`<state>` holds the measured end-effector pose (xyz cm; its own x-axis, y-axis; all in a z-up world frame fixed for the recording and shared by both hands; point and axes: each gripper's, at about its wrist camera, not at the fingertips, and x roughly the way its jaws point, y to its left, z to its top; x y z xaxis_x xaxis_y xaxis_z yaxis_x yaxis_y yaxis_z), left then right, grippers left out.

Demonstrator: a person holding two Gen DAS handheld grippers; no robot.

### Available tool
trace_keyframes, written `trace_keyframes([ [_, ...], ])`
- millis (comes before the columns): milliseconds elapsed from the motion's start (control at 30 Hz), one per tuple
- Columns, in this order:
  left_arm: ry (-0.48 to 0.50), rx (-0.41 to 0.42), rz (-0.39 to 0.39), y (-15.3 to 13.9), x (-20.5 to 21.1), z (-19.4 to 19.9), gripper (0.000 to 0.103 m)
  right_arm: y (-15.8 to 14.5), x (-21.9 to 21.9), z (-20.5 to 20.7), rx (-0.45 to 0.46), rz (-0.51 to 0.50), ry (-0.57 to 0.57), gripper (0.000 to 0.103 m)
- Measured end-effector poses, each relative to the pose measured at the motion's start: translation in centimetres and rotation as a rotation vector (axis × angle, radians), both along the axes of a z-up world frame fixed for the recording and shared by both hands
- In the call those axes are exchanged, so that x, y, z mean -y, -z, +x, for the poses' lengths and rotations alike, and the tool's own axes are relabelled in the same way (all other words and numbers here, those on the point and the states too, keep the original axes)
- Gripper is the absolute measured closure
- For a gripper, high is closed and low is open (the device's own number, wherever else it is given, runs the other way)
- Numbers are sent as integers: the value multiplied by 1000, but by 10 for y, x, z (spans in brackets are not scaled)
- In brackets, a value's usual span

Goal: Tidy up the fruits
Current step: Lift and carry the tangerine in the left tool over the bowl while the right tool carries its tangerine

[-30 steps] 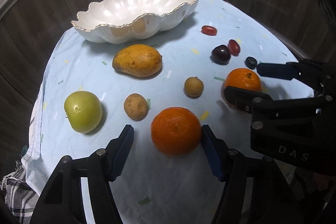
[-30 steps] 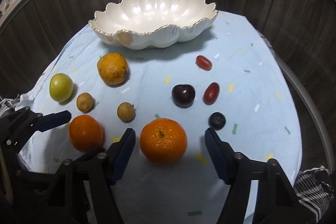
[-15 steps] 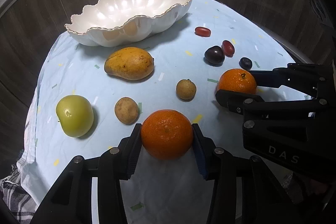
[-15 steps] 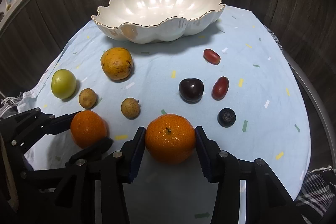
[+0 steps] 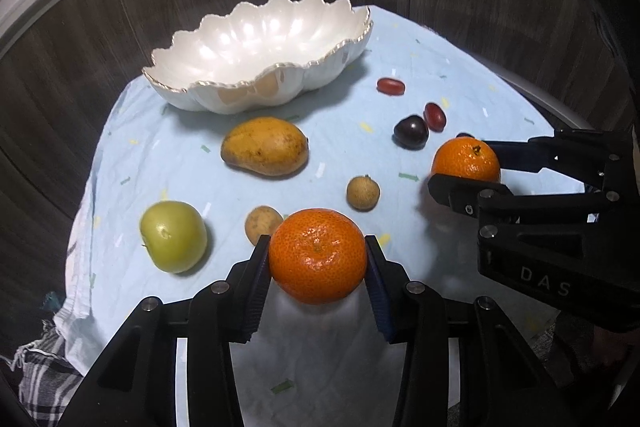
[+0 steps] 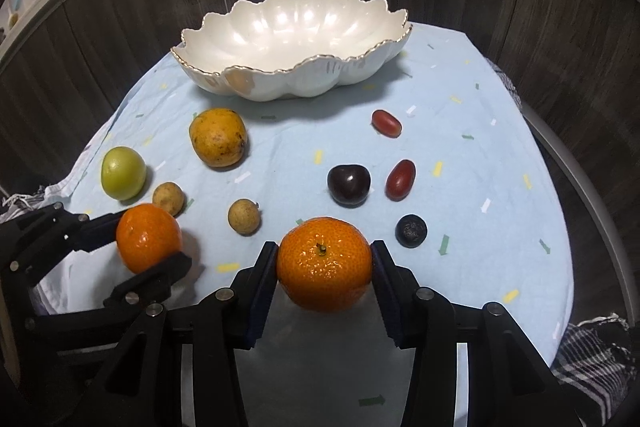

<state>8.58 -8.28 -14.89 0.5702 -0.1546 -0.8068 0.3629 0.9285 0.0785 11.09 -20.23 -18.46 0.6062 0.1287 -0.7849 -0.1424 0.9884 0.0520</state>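
Left hand-held gripper (image 5: 318,259) pinching one round orange mandarin (image 5: 318,255); right hand-held gripper (image 6: 324,263) pinching another stemmed orange mandarin (image 6: 324,264), near white scalloped ceramic bowl (image 6: 280,83).

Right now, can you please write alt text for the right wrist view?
The right gripper clamps an orange over a light blue cloth. The left gripper holds another orange; an empty white scalloped bowl stands behind scattered fruits.

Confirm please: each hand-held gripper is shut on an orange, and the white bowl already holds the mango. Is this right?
Not fully. The mango lies on the cloth in front of the white bowl, as the left wrist view shows. Each hand-held gripper does hold an orange.
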Motion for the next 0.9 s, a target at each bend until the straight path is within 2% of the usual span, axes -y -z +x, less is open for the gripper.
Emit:
trace_keyframes([
  [500,-54,33,-18,-35,-16,5,60,-32,2,-2,23,32,20,56],
  [900,-92,74,-35,-63,-19,27,60,-61,6,16,71,47,33,56],
])
